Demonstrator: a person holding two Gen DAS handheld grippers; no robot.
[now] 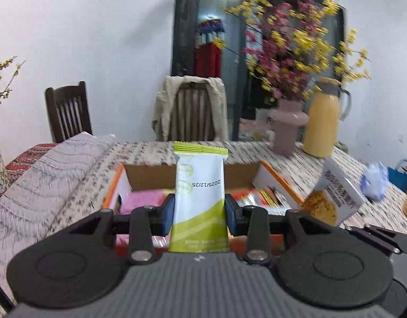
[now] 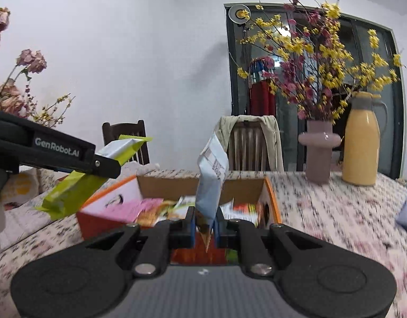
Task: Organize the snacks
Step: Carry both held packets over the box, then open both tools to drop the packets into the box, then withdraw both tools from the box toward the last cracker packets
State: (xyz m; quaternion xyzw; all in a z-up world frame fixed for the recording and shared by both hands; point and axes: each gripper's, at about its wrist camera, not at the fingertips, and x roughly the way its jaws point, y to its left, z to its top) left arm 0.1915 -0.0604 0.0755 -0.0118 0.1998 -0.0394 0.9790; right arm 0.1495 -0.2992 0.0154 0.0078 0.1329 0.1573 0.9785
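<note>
My left gripper is shut on a green-and-white snack packet, held upright above the open cardboard box. The same packet and left gripper show at the left of the right wrist view. My right gripper is shut on a white-and-blue snack packet with a cookie picture, held upright over the box. That packet shows at the right of the left wrist view. The box holds several snack packs, among them a pink one.
The box sits on a table with a floral cloth. A pink vase of yellow and red flowers and a yellow thermos stand at the back right. Two wooden chairs stand behind the table. A folded blanket lies left.
</note>
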